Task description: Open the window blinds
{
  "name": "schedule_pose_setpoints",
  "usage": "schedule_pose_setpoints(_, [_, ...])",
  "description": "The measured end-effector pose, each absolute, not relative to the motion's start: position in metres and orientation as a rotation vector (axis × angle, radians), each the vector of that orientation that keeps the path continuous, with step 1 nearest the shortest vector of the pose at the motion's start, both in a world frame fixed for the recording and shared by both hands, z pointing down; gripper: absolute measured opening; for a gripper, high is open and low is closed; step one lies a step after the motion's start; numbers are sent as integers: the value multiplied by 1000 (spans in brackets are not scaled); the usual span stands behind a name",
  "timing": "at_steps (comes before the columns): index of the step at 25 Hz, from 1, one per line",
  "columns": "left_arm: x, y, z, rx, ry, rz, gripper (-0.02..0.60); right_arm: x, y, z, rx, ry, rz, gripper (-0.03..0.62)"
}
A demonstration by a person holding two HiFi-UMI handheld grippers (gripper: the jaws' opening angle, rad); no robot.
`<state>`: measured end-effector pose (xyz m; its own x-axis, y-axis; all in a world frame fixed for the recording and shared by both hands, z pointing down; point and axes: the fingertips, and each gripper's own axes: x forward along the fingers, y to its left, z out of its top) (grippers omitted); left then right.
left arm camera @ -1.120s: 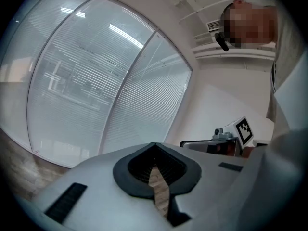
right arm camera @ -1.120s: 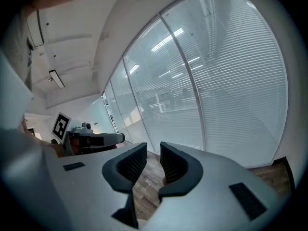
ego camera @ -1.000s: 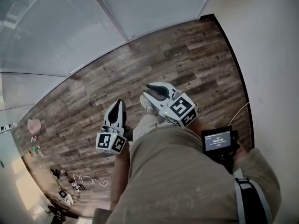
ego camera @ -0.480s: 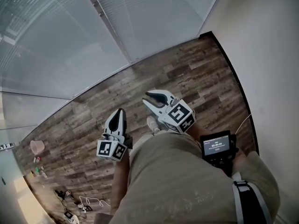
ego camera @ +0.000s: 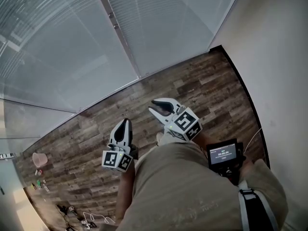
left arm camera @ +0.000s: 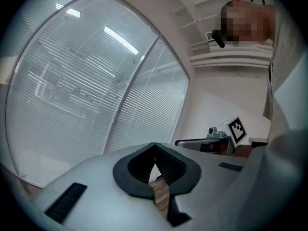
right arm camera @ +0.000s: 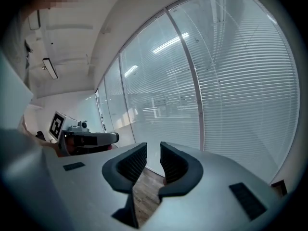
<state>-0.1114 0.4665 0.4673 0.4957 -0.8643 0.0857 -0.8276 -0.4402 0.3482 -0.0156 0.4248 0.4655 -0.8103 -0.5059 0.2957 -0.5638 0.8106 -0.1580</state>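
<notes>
Over the wooden floor [ego camera: 202, 81], the left tongs [ego camera: 125, 122] and the right tongs [ego camera: 152, 105] are pointing toward the blinds [ego camera: 159, 28]. The left tongs are squeezing tight shut with nothing inside. The right tongs are standing a little way apart and holding nothing, with only floor showing through the gap. The blinds are hanging over the glass wall ahead, well apart from both tongs. Their slats seem to be shut, though the glare is making that hard to tell.
</notes>
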Motion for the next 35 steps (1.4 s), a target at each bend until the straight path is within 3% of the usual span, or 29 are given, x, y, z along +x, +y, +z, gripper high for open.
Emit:
schedule_pose_setpoints(16, [-151,368,487,2339,-1468,-121,15,-56,317,483,777,-2773,385,72])
schedule_pose_setpoints(35, [-65,263,480,2301,-1472,-72,15,4,214,470,669,-2773,471,72])
